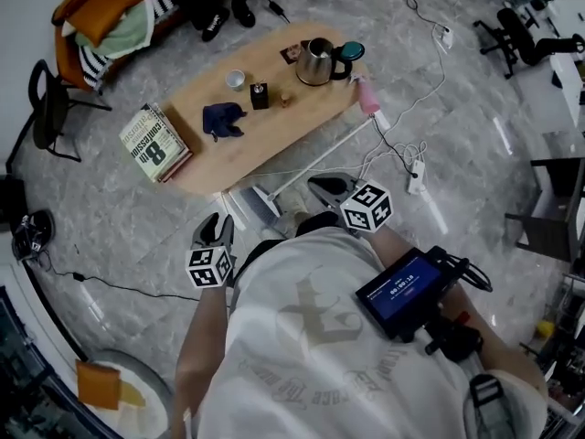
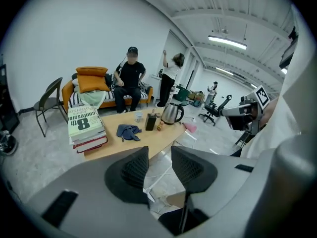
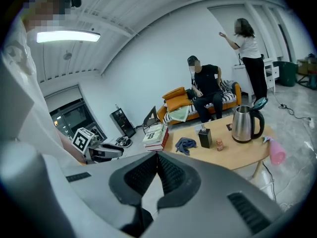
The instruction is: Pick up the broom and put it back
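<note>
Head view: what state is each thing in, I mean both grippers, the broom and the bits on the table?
Left gripper: open, empty.
Right gripper: shut, empty.
White broom with pink handle end: head on the grey floor, unheld.
Steel kettle: upright.
Dark blue cloth: crumpled.
Stack of books: closed.

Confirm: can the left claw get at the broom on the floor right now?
Probably yes. The left claw stands open and empty, and the broom lies on bare floor close ahead of it, head end nearest, with nothing on top. Only the handle's far end reaches the edge of the table.
</note>
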Available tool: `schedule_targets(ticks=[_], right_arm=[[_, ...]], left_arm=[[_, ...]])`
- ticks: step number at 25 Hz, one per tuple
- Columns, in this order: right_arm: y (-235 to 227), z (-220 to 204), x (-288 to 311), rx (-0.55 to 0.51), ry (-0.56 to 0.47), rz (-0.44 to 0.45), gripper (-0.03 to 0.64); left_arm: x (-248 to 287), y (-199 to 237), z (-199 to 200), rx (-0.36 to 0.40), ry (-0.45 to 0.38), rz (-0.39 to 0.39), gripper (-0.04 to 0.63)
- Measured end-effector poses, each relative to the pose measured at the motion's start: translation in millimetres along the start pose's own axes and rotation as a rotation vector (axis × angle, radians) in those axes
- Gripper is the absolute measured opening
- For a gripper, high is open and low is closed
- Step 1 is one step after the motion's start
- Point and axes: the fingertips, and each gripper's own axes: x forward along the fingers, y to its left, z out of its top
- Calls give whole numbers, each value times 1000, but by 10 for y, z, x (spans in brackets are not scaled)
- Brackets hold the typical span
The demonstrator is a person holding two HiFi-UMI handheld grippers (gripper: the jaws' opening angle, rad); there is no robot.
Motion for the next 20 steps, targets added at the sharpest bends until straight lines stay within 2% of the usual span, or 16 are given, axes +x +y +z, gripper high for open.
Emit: schedule_targets(ticks=[8, 15, 20], right_arm=[[176, -53, -254, -2, -69, -56, 17], [419, -151, -408, -19, -98, -65, 17], [523, -73, -502, -35, -127, -68, 17]], left_arm=[[-253, -268, 14, 42, -62, -68, 149], [-580, -511, 29, 59, -129, -99, 149], [-750, -661, 105, 76, -160, -122, 147]])
